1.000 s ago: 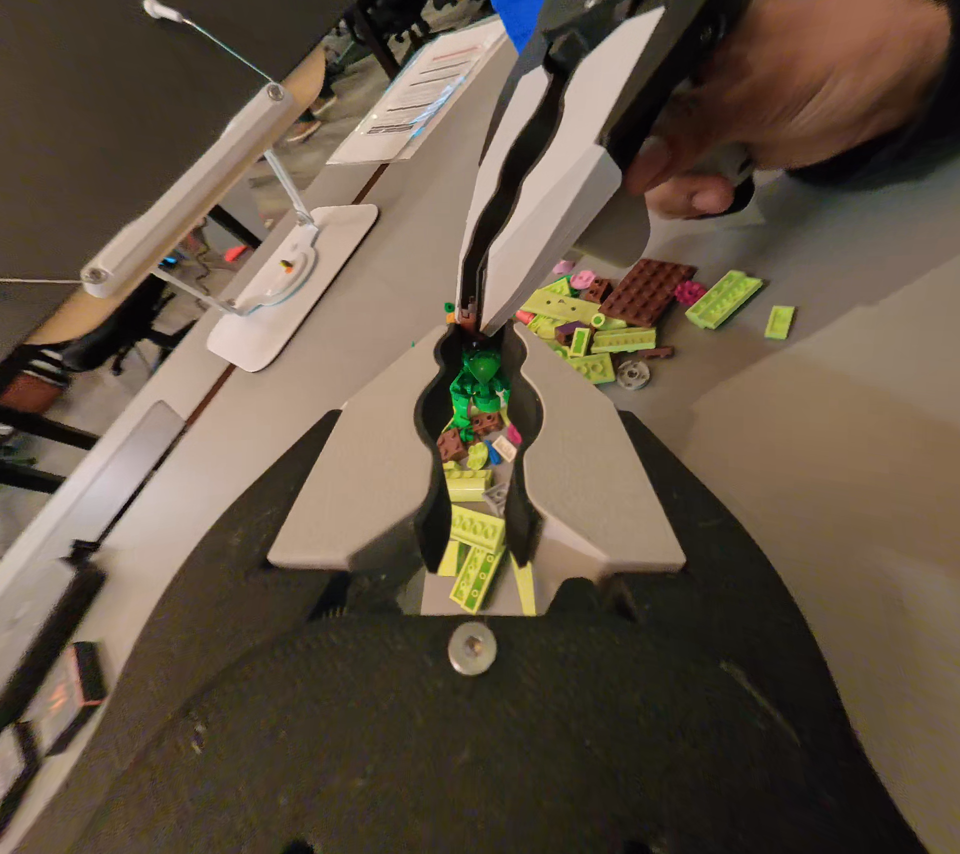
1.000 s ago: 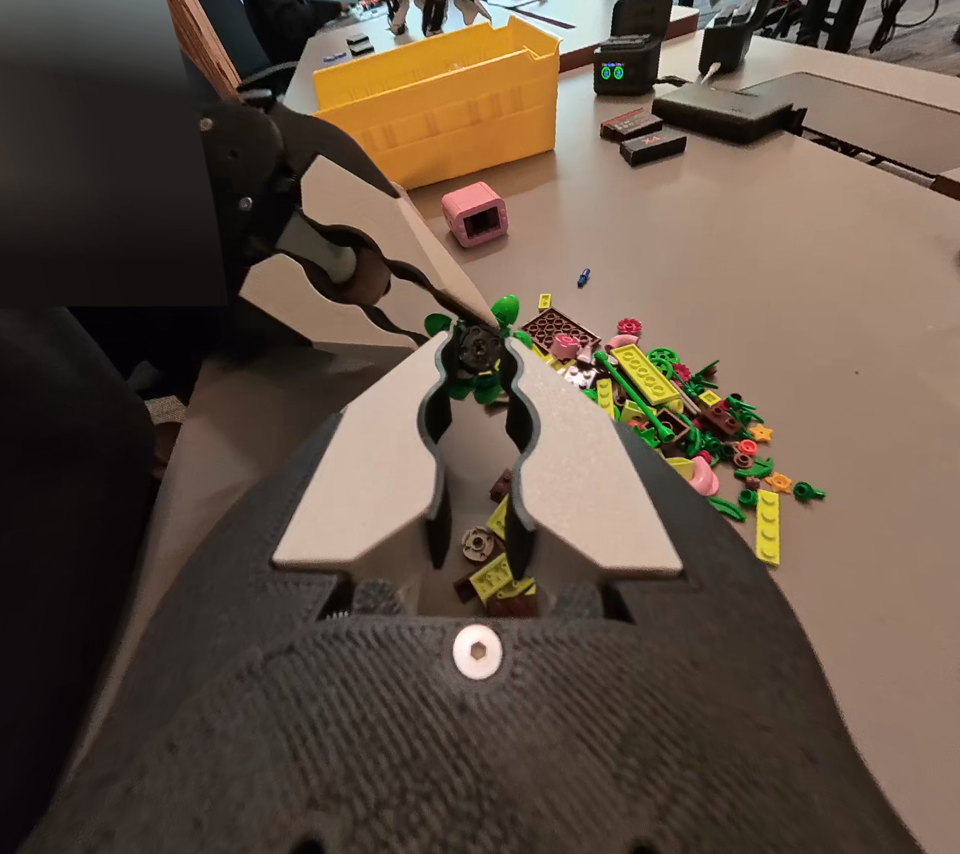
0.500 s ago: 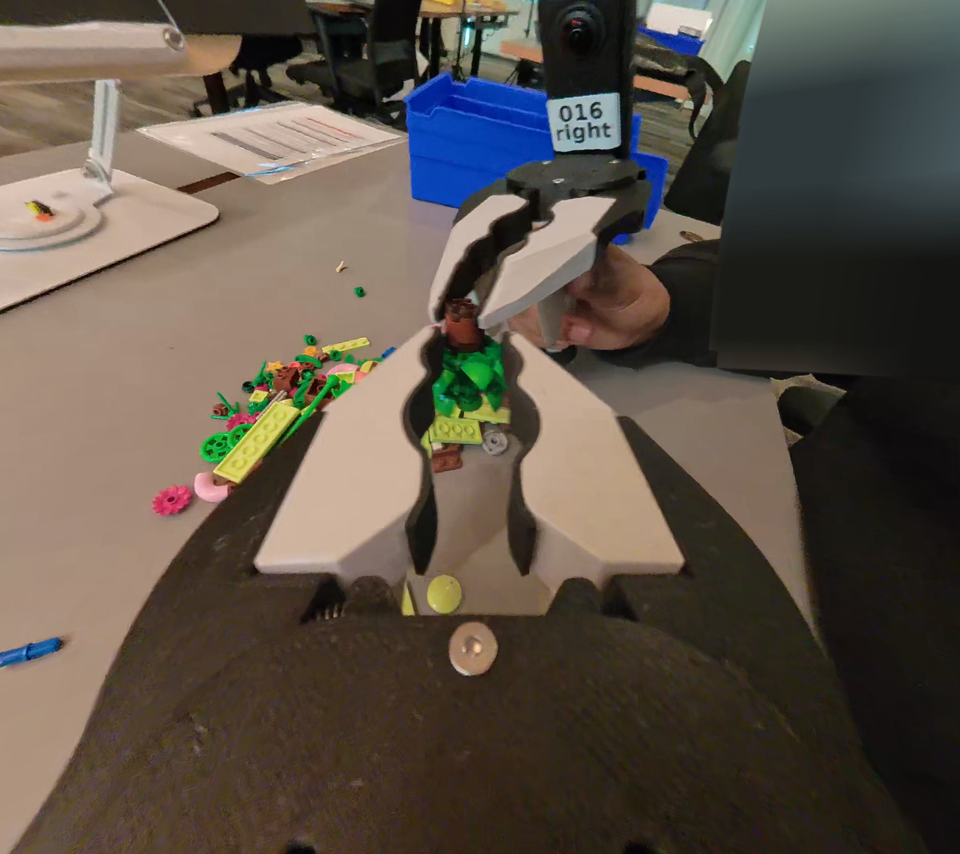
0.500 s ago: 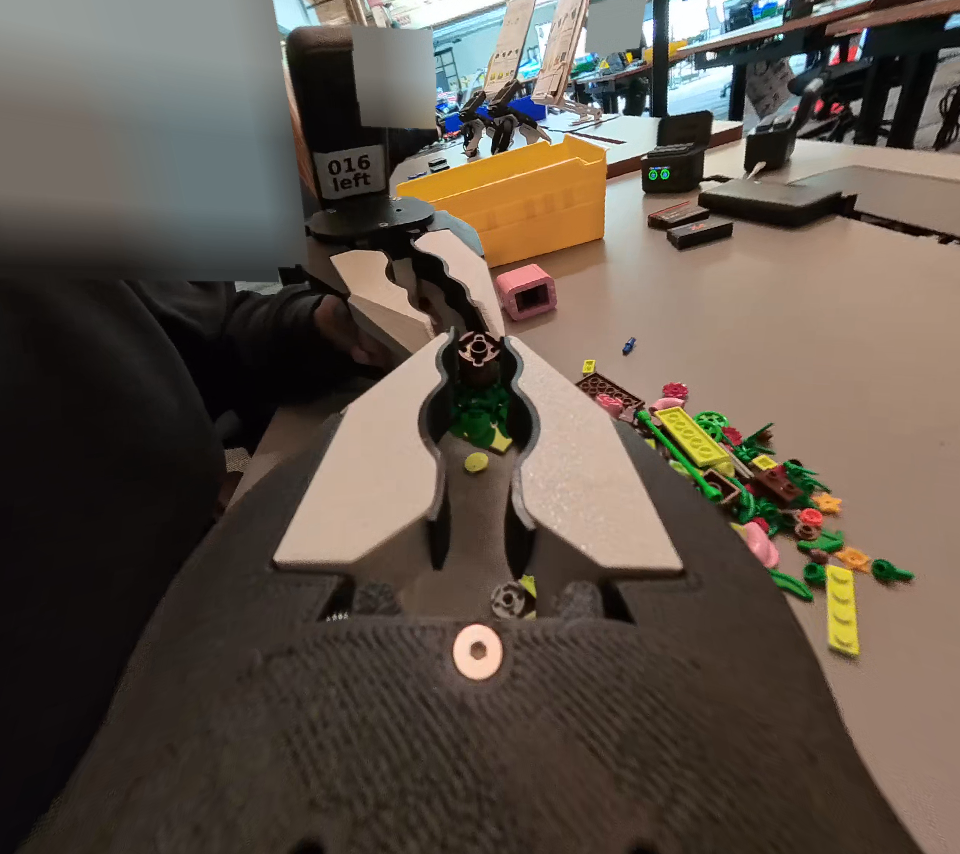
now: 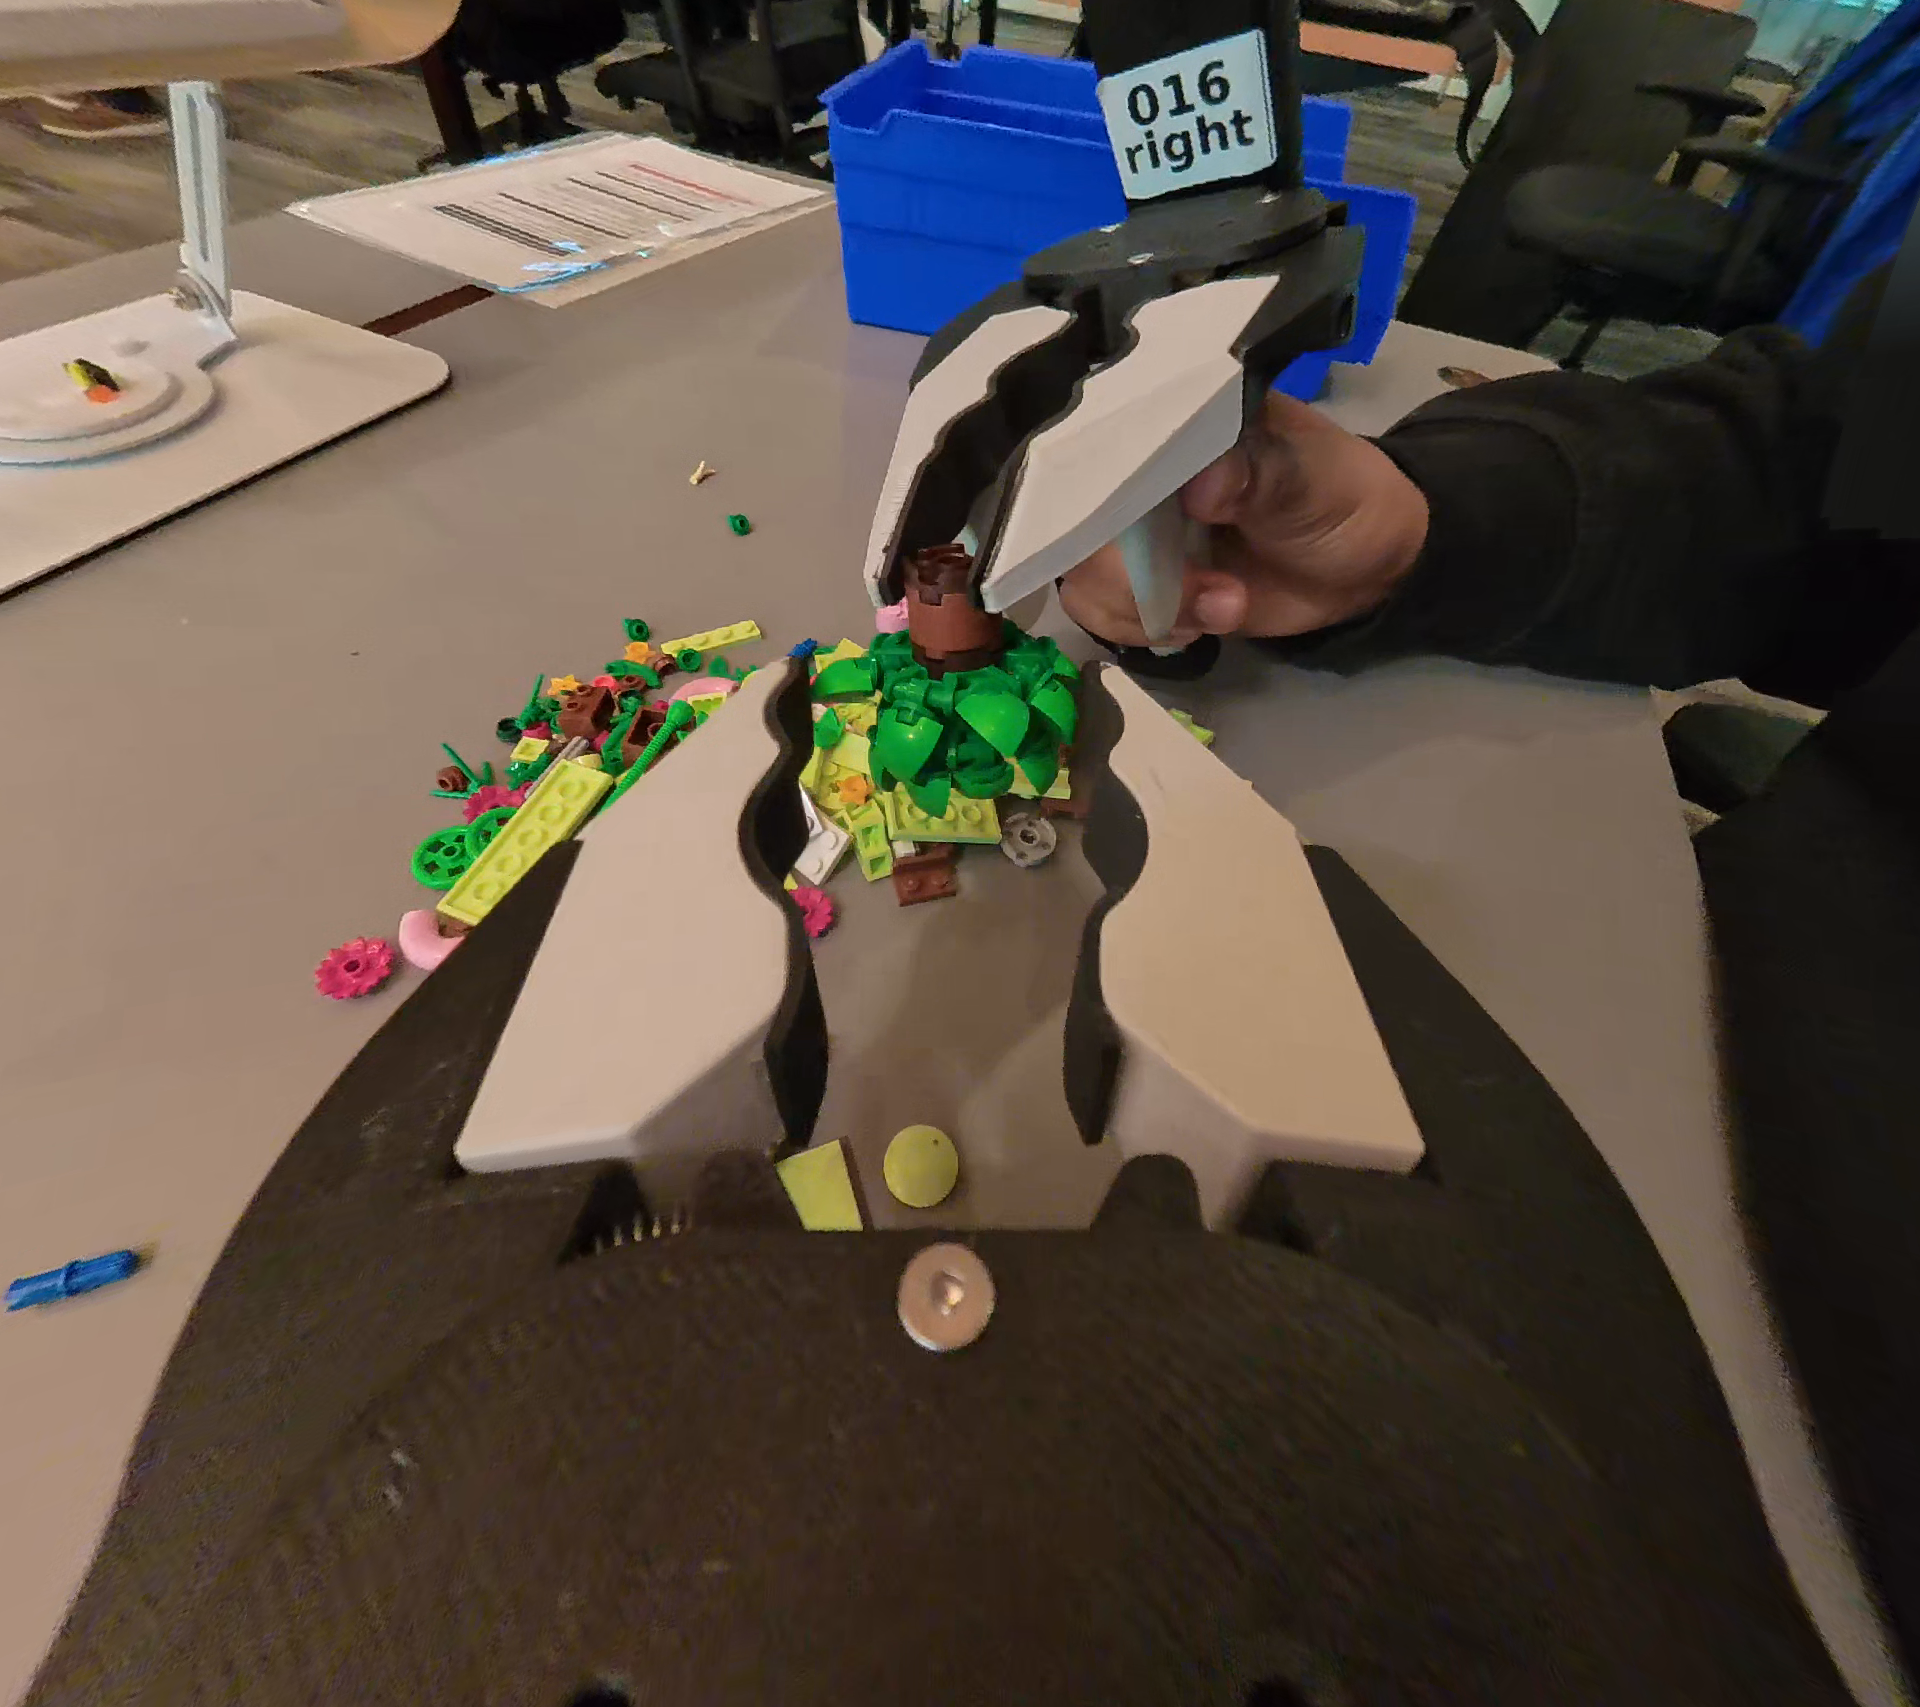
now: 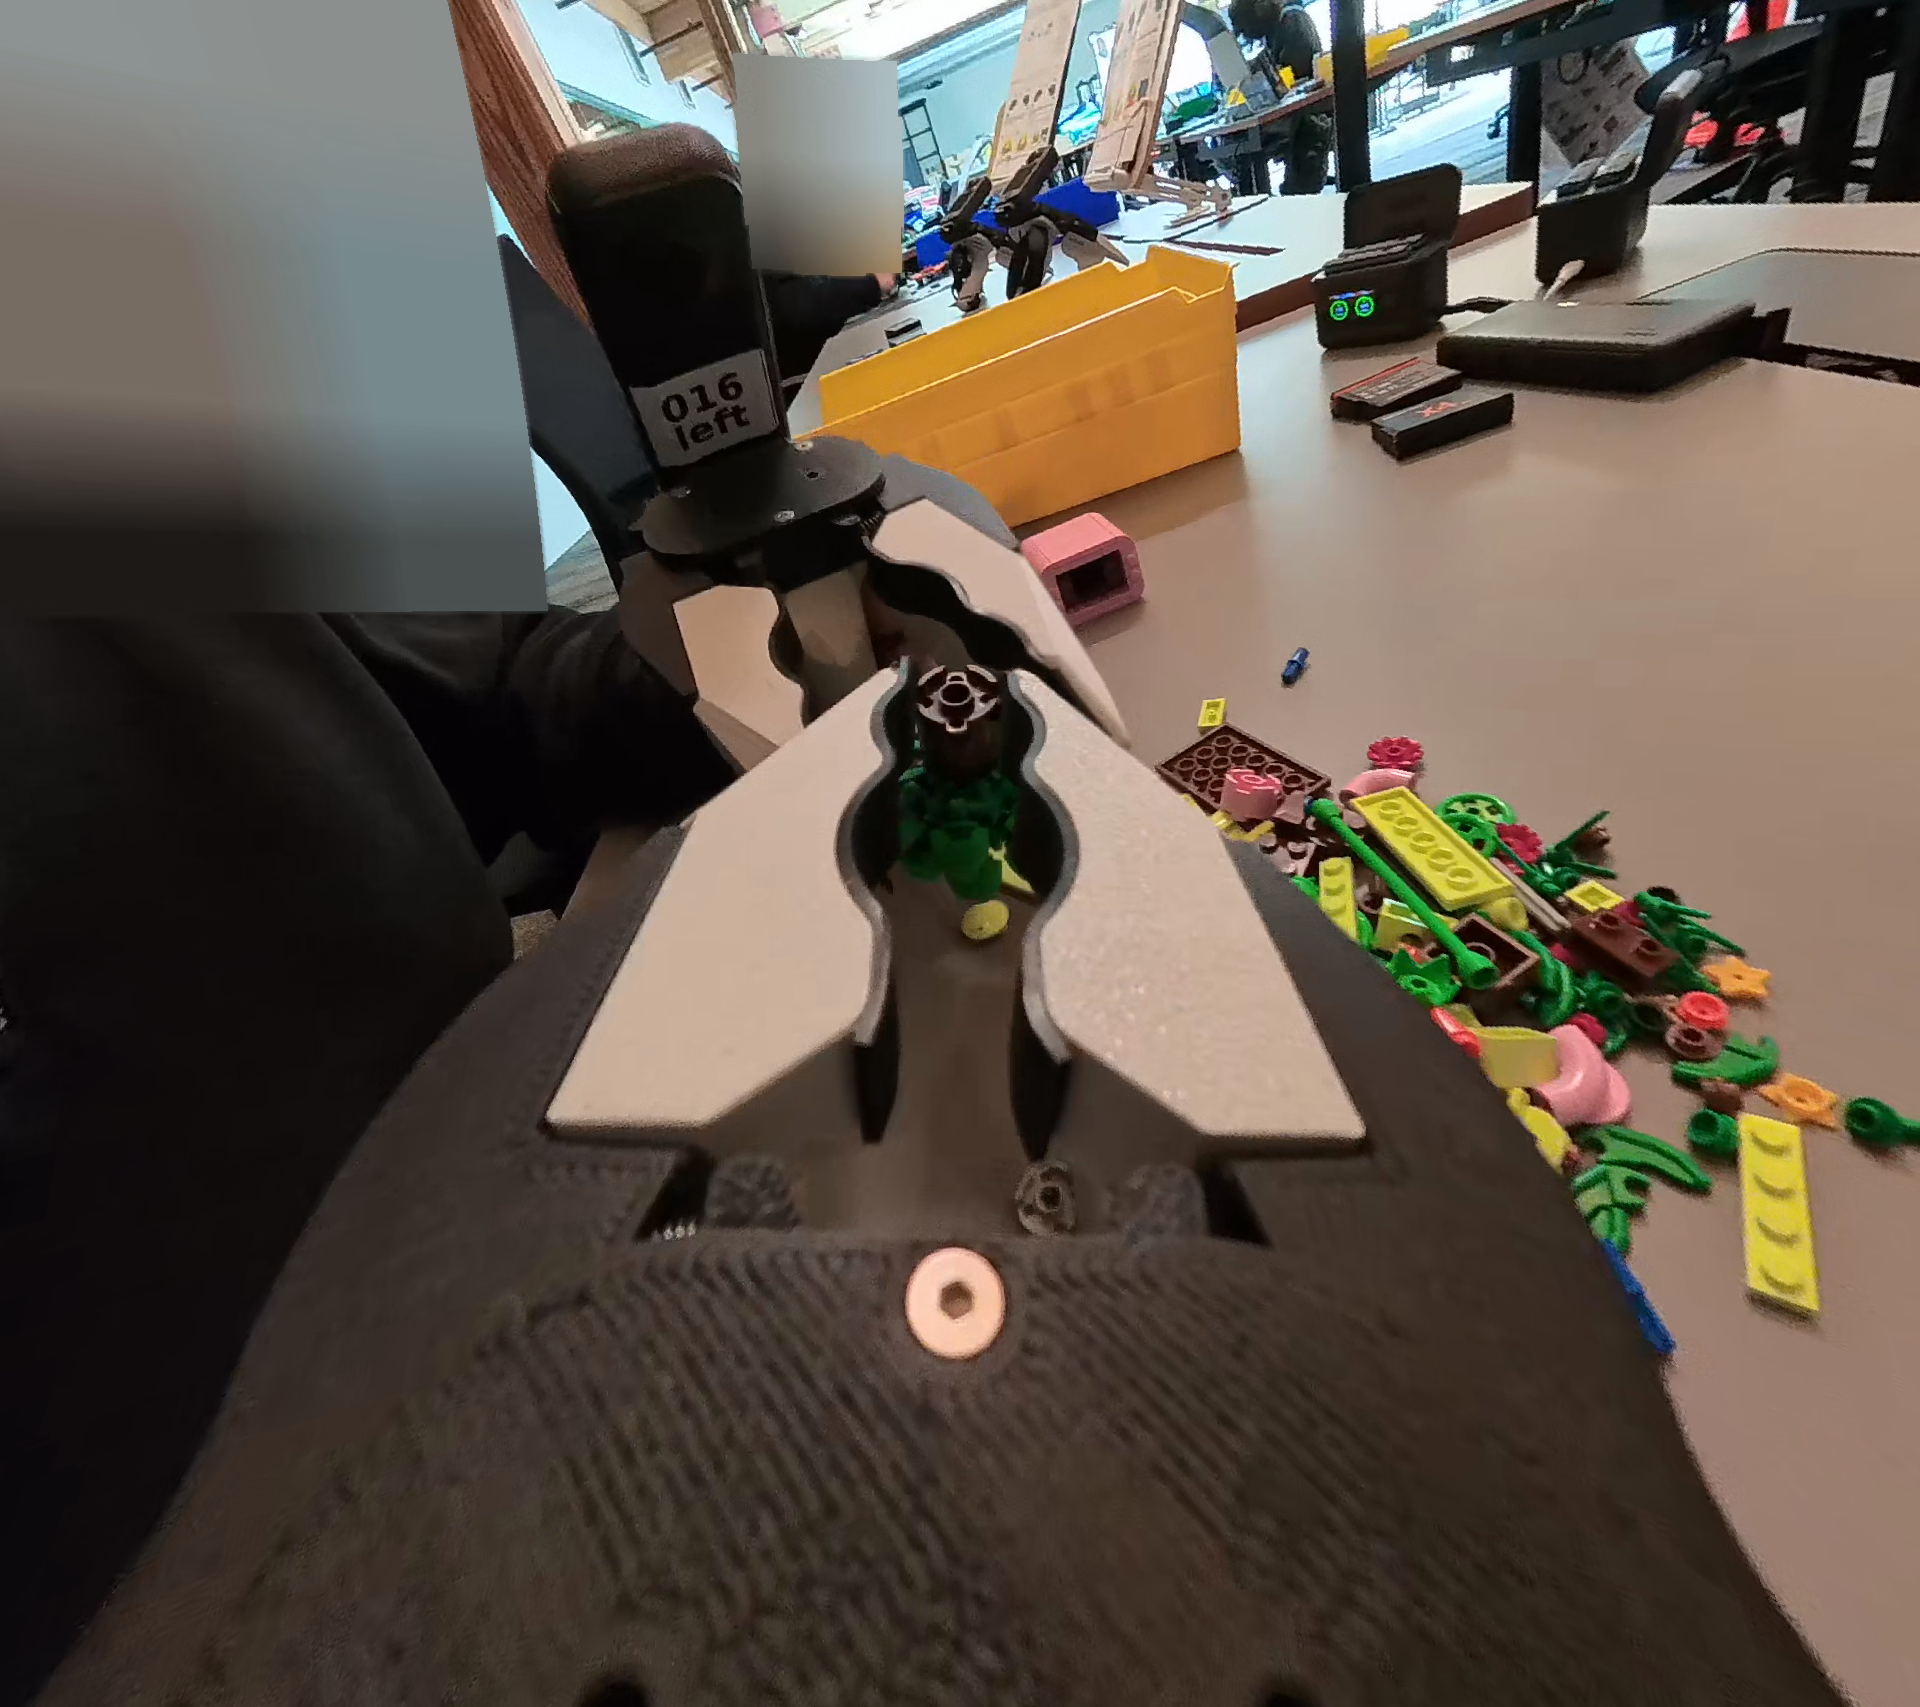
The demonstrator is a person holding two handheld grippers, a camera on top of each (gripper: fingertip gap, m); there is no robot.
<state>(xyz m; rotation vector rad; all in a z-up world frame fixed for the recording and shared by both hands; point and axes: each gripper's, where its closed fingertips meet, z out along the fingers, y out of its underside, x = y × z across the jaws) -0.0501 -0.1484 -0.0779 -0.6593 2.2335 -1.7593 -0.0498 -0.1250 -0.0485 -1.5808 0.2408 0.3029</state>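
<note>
Left wrist view: the left gripper [image 5: 940, 701] stands wide apart and empty, its two fingers flanking but not touching the single green leafy brick model [image 5: 961, 717], whose brown trunk [image 5: 943, 603] rises upright just ahead and is pinched at the top by the right gripper [image 5: 935, 577], reaching in from the right above a grey table [image 5: 312, 670] strewn with loose bricks [image 5: 561, 784] too many to count. Right wrist view: the right gripper [image 6: 956, 707] is clamped on that one trunk [image 6: 954, 712], foliage hanging below between its fingers, the left gripper [image 6: 883, 618] open just behind; one yellow bin [image 6: 1039, 379] and one pink block [image 6: 1086, 566] stand beyond.
</note>
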